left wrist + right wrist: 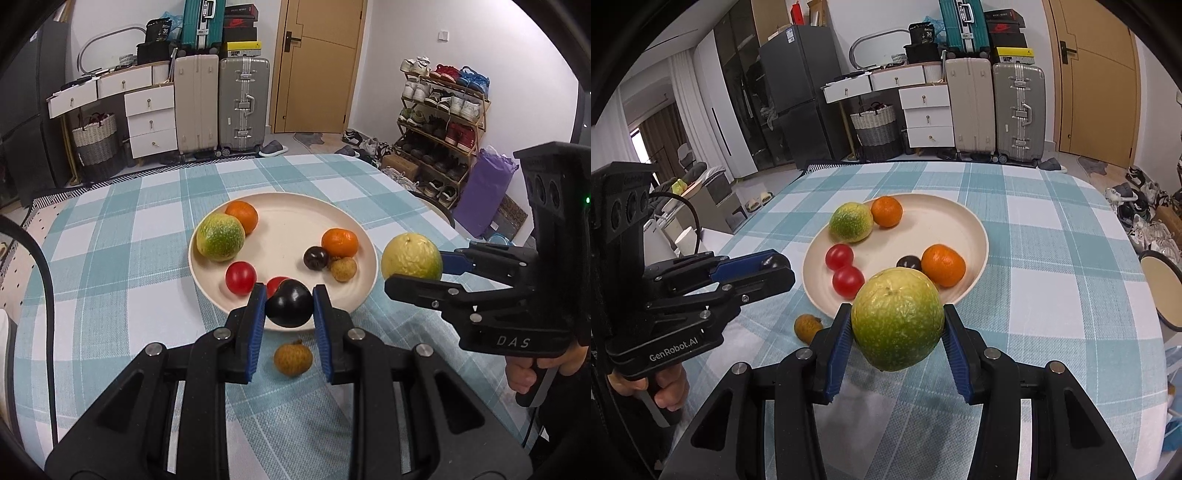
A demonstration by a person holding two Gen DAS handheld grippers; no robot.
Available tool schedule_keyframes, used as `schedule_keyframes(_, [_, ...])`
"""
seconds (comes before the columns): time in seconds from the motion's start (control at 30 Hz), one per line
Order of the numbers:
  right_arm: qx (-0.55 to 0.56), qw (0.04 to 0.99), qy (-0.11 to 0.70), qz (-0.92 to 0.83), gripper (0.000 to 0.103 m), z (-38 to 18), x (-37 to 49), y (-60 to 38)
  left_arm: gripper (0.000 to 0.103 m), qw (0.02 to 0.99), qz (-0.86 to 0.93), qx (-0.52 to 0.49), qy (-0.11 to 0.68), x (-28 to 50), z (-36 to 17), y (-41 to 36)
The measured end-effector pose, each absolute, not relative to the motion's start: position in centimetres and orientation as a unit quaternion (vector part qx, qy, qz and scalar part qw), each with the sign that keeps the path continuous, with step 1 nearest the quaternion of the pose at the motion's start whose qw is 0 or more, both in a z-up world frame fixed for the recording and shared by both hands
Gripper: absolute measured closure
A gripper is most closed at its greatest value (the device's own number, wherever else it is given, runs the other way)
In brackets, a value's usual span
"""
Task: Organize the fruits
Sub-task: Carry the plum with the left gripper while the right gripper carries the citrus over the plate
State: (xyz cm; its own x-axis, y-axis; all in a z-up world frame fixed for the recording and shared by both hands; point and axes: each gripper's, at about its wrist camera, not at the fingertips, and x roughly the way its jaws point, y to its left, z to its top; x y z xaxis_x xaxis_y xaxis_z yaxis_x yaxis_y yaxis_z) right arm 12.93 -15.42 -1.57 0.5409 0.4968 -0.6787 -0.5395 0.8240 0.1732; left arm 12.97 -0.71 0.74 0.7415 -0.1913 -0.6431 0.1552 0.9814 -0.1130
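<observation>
Both tools are loaded at once, which looks like a way of bringing two fruits to the plate (369,236) together. The left tool (289,306) is clenched on a dark plum (289,303), its blue pads pressing the fruit from either side, and holds it over the plate's near rim at about 6 o'clock. The right tool (897,332) grips a large yellow-green fruit (897,317) across its widest part, so the jaws stand fairly wide; seen from the left wrist, that fruit (412,256) hangs just outside the rim at about 3 o'clock.

On the plate the fruits seem loosely grouped by kind. A matching green fruit (220,237) sits at 10 o'clock, touching an orange (242,215). Two red tomatoes (843,269) lie side by side at 7 o'clock. A second orange (340,242), a small dark plum (316,257) and a brown longan (343,268) cluster at 4 o'clock. One longan (293,357) lies on the checked cloth of the table (110,240), just short of the plate, not yet collected.

Readable writing: "DAS" on the right tool's body, "GenRobot.AI" on the left tool's body (674,349), and "36" on a black bag (925,33) atop the drawers.
</observation>
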Motion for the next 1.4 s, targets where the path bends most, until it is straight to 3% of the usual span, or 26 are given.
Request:
schedule_keyframes(0.67, [-0.015,0.886,0.36,0.292,0.055,0.0,18.1,-14.7,0.08,0.938,-0.078,-0.04,0.336,18.4,0.9,0.4])
schedule_keyframes(1.4, [-0.008,0.878,0.384,0.286,0.055,-2.0,24.3,-13.8,0.08,0.93,-0.075,-0.026,0.359,24.3,-2.0,-0.1])
